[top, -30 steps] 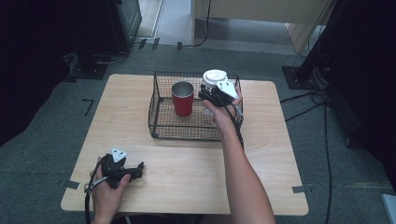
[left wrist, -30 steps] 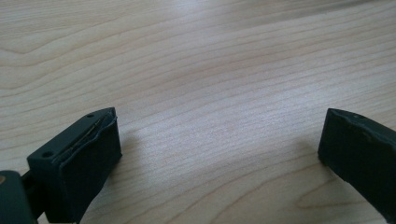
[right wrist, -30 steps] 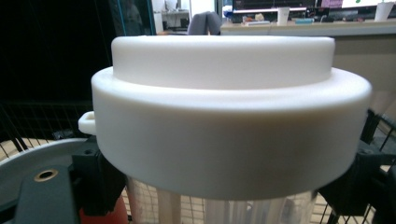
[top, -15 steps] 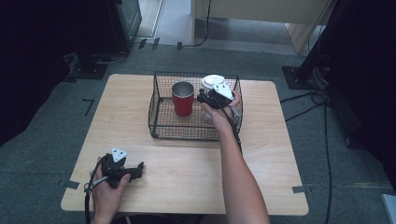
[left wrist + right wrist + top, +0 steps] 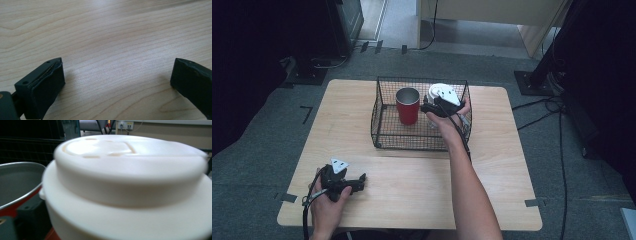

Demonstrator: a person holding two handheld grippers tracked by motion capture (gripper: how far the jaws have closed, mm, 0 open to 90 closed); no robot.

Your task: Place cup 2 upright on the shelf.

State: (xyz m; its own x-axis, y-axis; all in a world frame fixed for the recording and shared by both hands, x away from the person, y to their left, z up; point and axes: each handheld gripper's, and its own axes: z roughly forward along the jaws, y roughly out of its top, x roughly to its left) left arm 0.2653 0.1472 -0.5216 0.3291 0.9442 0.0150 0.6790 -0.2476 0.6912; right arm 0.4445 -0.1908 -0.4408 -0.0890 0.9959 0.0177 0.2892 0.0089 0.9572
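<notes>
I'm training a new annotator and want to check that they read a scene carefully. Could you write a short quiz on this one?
1. In the high view, on which side of the red metal-lined cup is the white lidded plastic cup? A: left. B: right. C: in front.
2. True or false: the left gripper on the light wooden table has its jaws shut.
3. What container are both cups within?

Key: 1 B. 2 False, the jaws stand wide apart. 3 The black wire basket.
</notes>
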